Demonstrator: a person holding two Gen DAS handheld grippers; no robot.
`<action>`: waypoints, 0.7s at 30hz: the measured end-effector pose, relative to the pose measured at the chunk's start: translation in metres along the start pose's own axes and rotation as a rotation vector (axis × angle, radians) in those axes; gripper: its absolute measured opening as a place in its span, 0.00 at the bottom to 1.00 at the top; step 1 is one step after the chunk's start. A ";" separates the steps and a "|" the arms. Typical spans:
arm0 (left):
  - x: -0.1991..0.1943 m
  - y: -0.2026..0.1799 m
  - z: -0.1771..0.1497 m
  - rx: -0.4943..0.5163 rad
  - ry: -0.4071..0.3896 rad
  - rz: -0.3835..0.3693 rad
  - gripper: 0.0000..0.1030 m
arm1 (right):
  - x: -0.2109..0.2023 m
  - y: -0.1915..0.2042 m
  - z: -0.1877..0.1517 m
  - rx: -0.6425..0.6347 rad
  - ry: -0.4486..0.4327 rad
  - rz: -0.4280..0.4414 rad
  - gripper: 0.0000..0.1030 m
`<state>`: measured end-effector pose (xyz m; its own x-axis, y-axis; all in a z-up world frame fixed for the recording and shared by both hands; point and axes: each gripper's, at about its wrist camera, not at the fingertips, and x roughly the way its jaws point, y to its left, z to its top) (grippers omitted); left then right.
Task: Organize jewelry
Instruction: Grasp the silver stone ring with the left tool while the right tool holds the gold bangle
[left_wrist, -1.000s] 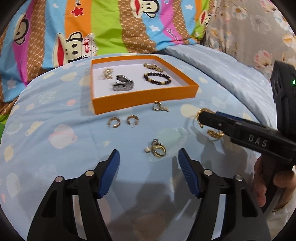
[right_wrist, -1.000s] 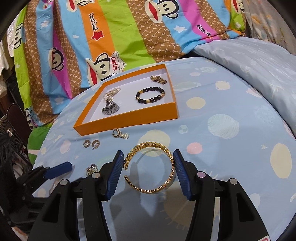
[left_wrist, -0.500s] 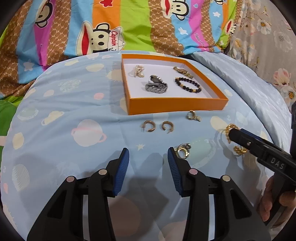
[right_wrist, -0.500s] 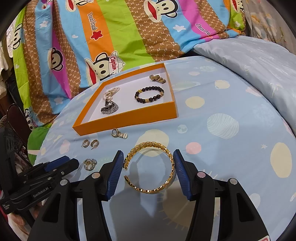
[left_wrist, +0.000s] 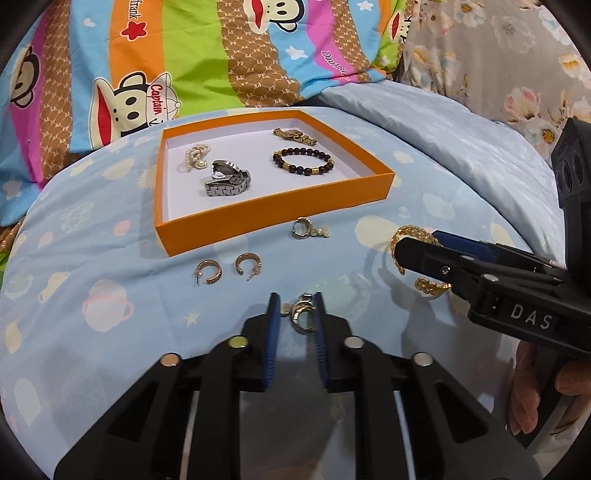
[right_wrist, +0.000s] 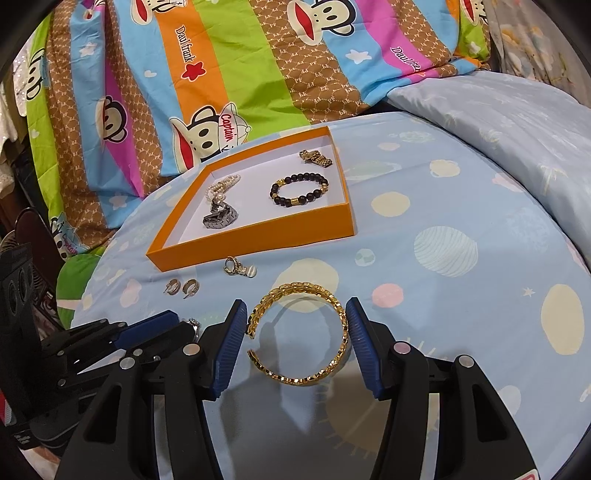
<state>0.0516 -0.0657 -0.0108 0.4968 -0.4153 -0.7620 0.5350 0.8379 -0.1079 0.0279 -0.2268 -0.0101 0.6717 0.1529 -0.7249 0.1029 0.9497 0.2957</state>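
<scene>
Behind right hand-held gripper (left_wrist: 421, 254), gold bangle (left_wrist: 408, 236) half hidden

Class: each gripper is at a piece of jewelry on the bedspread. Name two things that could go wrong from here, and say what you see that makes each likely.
1. The left gripper pinches a small ring earring only at its pad tips, so it might slip out when lifted.
2. The right gripper straddles an open gold bangle; squeezing could flex it or pop it loose, short of the orange box.

A pale blue bedsheet (left_wrist: 92, 321) printed with planets covers the bed. Behind it lies a bright striped monkey-cartoon blanket (right_wrist: 236, 74), with grey floral fabric (left_wrist: 498, 62) at the right.
</scene>
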 end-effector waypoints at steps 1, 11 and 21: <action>0.000 0.001 0.000 -0.002 0.000 -0.003 0.07 | -0.001 0.000 0.000 0.001 0.000 0.001 0.53; -0.023 0.012 -0.002 -0.070 -0.062 -0.057 0.03 | -0.001 -0.002 0.000 0.008 -0.002 0.008 0.53; -0.006 -0.015 0.006 0.037 -0.050 -0.038 0.41 | -0.002 -0.002 0.000 0.009 -0.004 0.012 0.53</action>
<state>0.0448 -0.0778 -0.0011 0.5092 -0.4644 -0.7246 0.5782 0.8082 -0.1117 0.0262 -0.2289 -0.0095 0.6758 0.1627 -0.7189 0.1020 0.9453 0.3099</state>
